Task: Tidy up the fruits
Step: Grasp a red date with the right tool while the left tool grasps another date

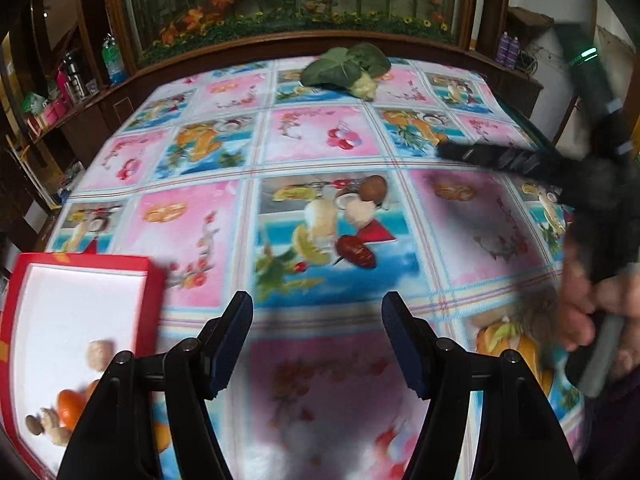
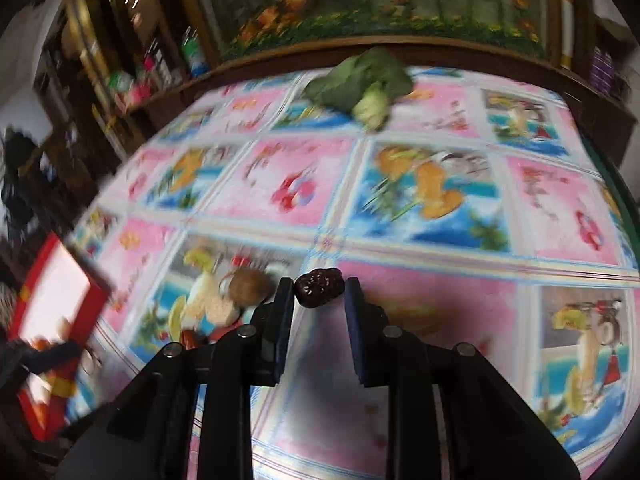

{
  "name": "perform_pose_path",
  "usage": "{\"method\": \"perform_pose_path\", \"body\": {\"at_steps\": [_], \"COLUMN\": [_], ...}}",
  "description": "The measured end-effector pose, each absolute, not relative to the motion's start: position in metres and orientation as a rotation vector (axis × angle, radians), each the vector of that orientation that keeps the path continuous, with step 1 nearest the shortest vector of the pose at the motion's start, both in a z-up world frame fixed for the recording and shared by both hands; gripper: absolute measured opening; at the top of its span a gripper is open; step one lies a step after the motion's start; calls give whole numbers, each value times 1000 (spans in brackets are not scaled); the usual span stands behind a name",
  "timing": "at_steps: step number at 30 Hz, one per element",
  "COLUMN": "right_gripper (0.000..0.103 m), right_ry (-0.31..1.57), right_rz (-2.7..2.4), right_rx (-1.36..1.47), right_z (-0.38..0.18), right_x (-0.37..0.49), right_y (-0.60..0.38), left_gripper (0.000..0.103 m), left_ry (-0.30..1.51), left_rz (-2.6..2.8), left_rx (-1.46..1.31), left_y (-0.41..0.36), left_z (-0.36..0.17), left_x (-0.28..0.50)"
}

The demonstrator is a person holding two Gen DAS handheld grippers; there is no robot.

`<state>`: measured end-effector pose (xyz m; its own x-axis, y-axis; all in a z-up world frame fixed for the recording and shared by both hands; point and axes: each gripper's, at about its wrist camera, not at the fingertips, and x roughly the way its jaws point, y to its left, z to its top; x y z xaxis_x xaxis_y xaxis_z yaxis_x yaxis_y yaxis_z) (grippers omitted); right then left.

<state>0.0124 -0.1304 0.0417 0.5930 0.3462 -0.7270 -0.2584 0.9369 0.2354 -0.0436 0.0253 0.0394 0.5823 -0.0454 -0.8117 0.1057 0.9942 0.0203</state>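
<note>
My right gripper (image 2: pixel 319 294) is shut on a dark red date (image 2: pixel 319 289), held at its fingertips above the patterned tablecloth. It shows from the side, blurred, in the left wrist view (image 1: pixel 444 148). My left gripper (image 1: pixel 317 312) is open and empty over the cloth's near part. A red-rimmed white tray (image 1: pixel 80 308) lies at the near left and holds an orange (image 1: pixel 71 407), a walnut (image 1: pixel 100 354), a brown nut (image 1: pixel 33 424) and ginger-like pieces (image 1: pixel 52 426). The tray also shows in the right wrist view (image 2: pixel 52 292). Another date (image 1: pixel 356 251), a brown round fruit (image 1: pixel 374 188) and pale pieces (image 1: pixel 358 213) lie mid-table.
A leafy green vegetable (image 1: pixel 348 66) lies at the table's far edge, also in the right wrist view (image 2: pixel 364 84). Behind the table stands a wood-framed glass case (image 1: pixel 296 4) with artificial flowers. Shelves with bottles (image 1: pixel 72 76) stand at the left.
</note>
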Motion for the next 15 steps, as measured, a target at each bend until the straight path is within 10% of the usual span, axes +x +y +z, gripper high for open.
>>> {"method": "perform_pose_path", "body": {"at_steps": [9, 15], "right_gripper": [27, 27], "right_ry": [799, 815], "right_rz": [293, 300], "right_rx": [339, 366], "right_z": [69, 66], "right_x": [12, 11], "right_y": [-188, -190], "left_gripper": [66, 46], "left_ry": [967, 933], "left_rz": [-67, -60], "left_rx": [15, 2], "left_y": [10, 12], "left_z": [17, 13], "left_x": [-16, -15]}}
